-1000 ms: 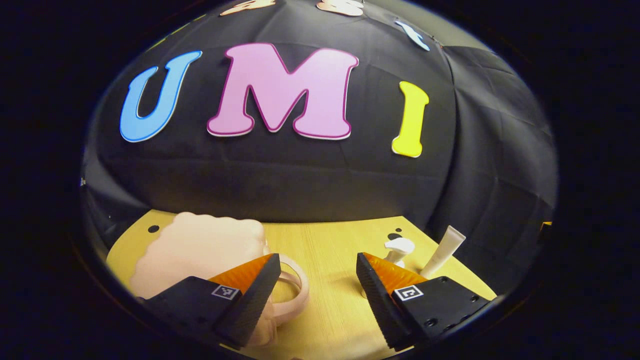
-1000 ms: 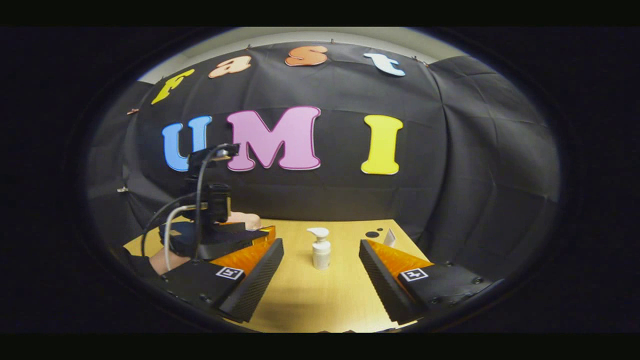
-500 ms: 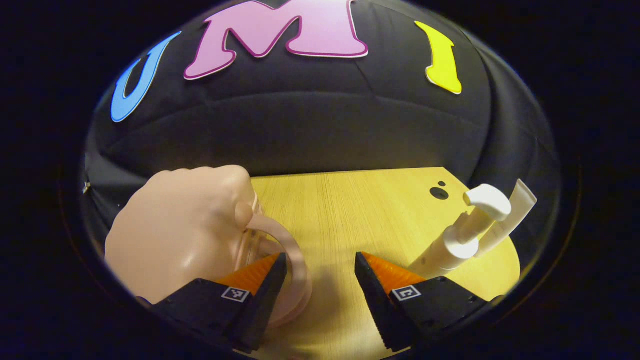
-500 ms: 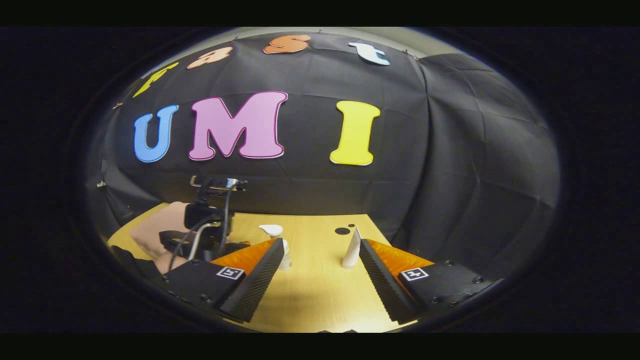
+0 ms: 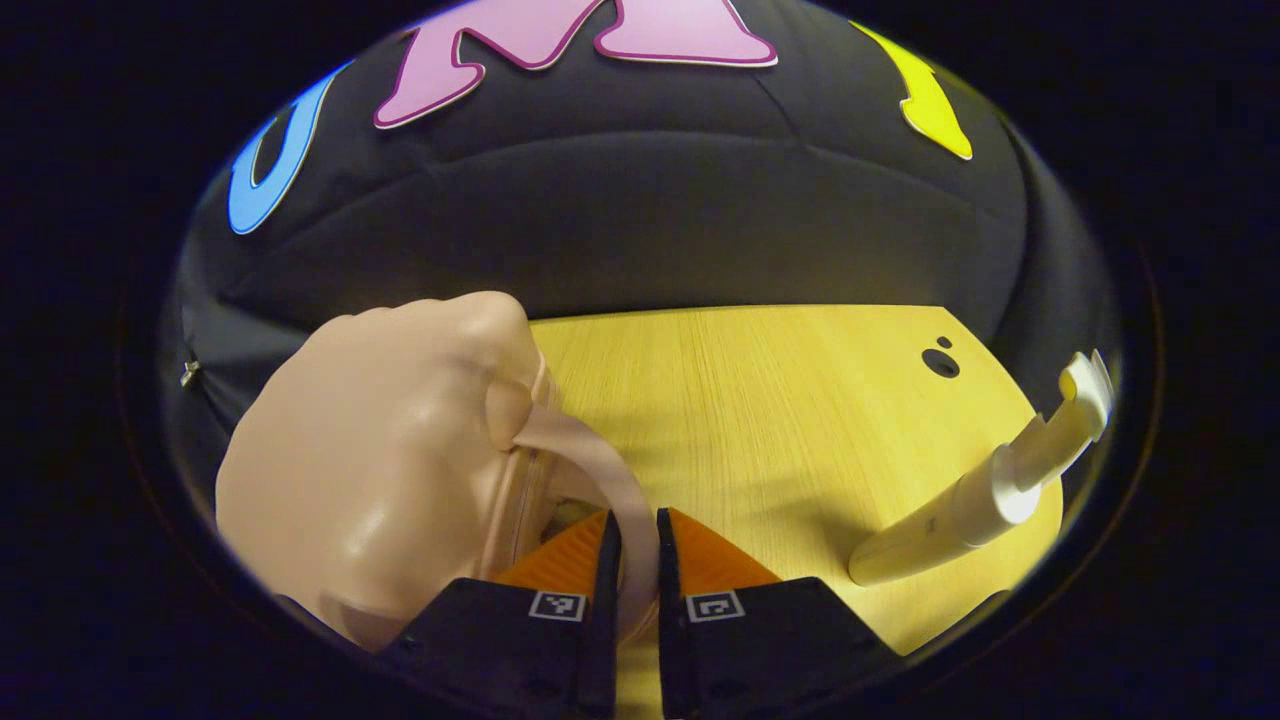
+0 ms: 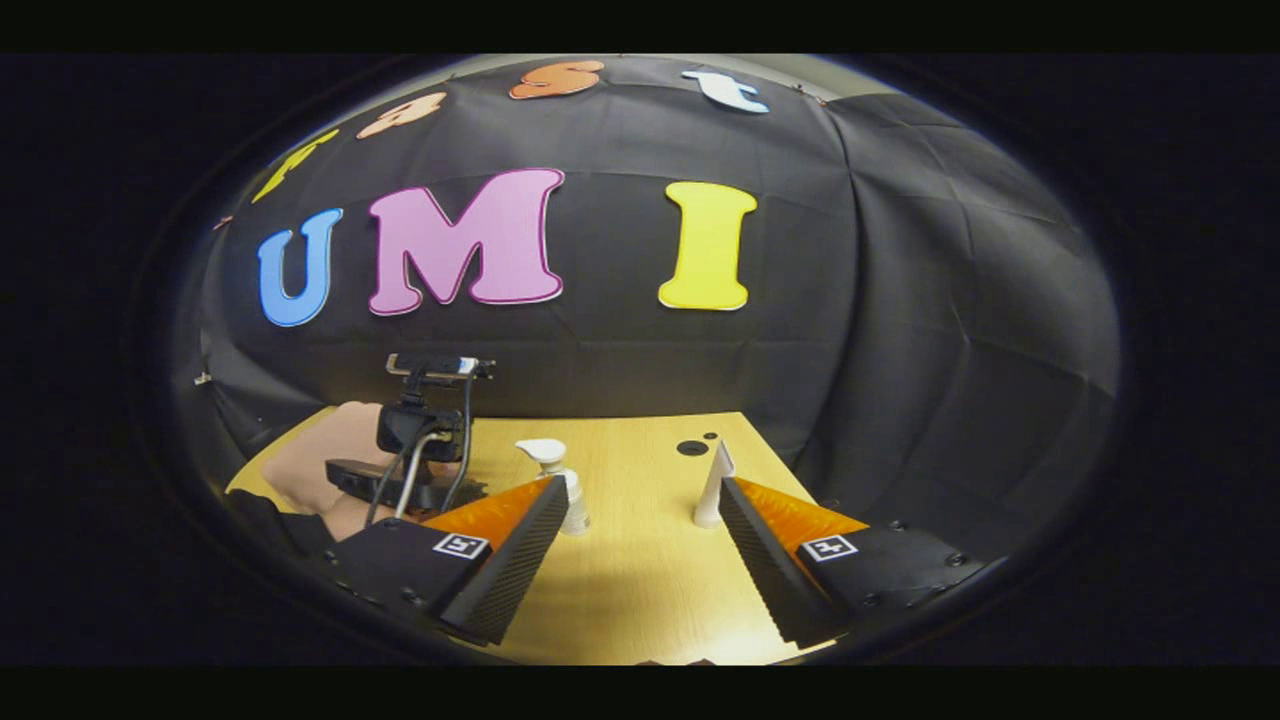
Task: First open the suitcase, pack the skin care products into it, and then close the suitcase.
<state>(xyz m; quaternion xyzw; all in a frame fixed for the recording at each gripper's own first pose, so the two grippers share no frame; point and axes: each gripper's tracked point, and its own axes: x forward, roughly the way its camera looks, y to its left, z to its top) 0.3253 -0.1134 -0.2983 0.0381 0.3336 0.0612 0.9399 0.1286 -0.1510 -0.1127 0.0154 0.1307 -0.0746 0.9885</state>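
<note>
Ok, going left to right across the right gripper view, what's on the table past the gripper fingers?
Pink suitcase → left gripper, held low beside it → white pump bottle → white tube standing on its cap.

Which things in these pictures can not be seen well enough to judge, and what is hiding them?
- Suitcase latch or opening seam: left gripper view, hidden behind the handle and the left gripper.
- Pump bottle base: right gripper view, covered by the right gripper finger.
- Tube label: left gripper view, too distorted near the edge.
- Suitcase in right gripper view: mostly hidden by the left gripper.
</note>
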